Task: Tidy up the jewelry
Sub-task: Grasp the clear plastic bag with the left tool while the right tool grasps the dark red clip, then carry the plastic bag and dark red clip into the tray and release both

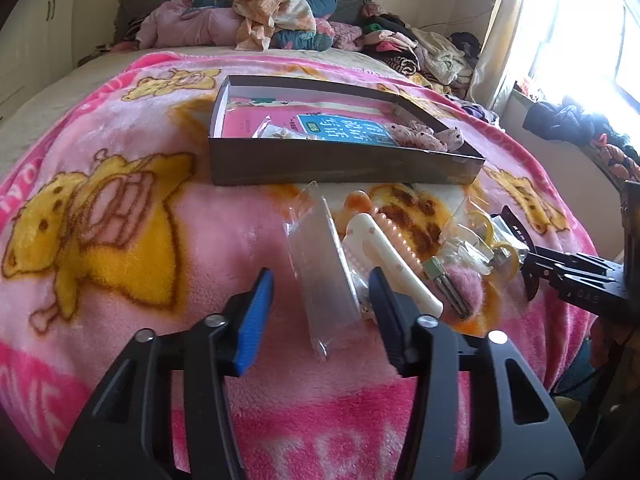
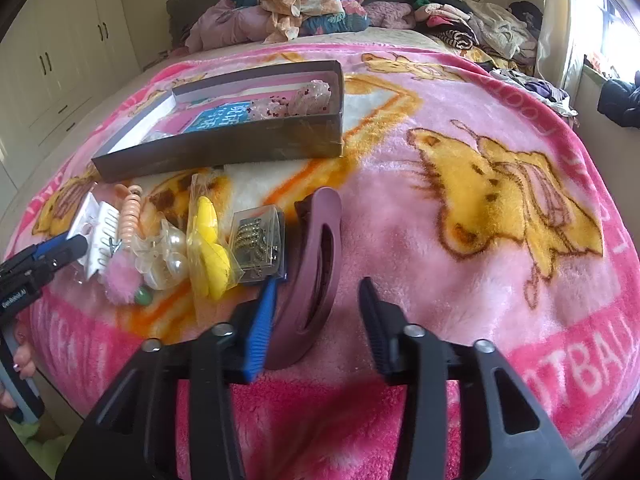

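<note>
Hair accessories lie in a heap on a pink blanket (image 1: 132,208) in front of a dark shallow box (image 1: 344,168). My left gripper (image 1: 322,272) is open and straddles a clear plastic packet (image 1: 320,264); neither pad presses on it. A white hair clip (image 1: 384,252) lies just right of it. My right gripper (image 2: 318,280) is open around a purple hair claw (image 2: 316,256). Its blue pad is close against the claw's left side, and the other finger stands apart. The left gripper (image 2: 60,248) shows at the left edge of the right wrist view.
The box (image 2: 224,148) holds a pink book and pink scrunchies (image 2: 296,100). Yellow clips (image 2: 210,240), a clear case of metal clips (image 2: 258,244), a pearl clip (image 2: 172,256) and a pink pom-pom (image 2: 120,280) lie between the grippers. Clothes (image 1: 276,12) are piled at the bed's head.
</note>
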### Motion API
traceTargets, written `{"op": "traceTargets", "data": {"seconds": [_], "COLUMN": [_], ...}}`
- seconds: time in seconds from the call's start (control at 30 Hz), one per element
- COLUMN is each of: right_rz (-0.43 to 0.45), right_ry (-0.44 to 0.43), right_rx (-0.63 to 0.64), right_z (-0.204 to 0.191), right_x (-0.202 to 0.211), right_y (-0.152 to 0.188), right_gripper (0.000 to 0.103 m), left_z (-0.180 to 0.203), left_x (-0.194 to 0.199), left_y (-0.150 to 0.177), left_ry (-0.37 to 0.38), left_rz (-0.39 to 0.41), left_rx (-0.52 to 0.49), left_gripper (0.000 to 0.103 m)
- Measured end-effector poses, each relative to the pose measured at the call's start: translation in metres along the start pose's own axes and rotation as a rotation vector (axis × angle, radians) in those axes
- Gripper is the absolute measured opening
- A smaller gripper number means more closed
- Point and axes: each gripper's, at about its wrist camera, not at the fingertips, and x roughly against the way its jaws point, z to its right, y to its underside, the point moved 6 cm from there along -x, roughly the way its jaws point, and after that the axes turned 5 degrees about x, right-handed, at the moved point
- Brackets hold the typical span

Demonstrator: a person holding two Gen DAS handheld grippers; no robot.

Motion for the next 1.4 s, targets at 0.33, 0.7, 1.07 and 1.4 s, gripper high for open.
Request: {"op": "traceTargets", "data": {"seconds": [0.33,0.7,1.07,1.4], "right_rz": [0.012,0.088,0.135,0.175], "right_ry": [-0.012,0.006,-0.004,-0.037], "right_rx": [-0.004,0.037,0.042,0.05], "right_z": [0.006,0.001,-0.005,-0.015], "right_x": [-0.006,0.01,0.02,0.027], "right_y": [-0.009,-0.018,-0.028,-0.052], "right_gripper": [0.01,0.01,0.01,0.01], "left_z": [-0.006,-0.014,-0.012,0.006], "left_x": [0.003,0.008,0.016,0.015], "left_y": [0.005,-0.004,-0.021,-0.058], "left_ry": [0.017,0.091,0.097,0.102], "left_rz": [-0.029,-0.033,0.013,0.079], "left_rx": [0.017,0.081,0.047,-0.005], "left_gripper": [0.032,0.009,0.006,0.006]}}
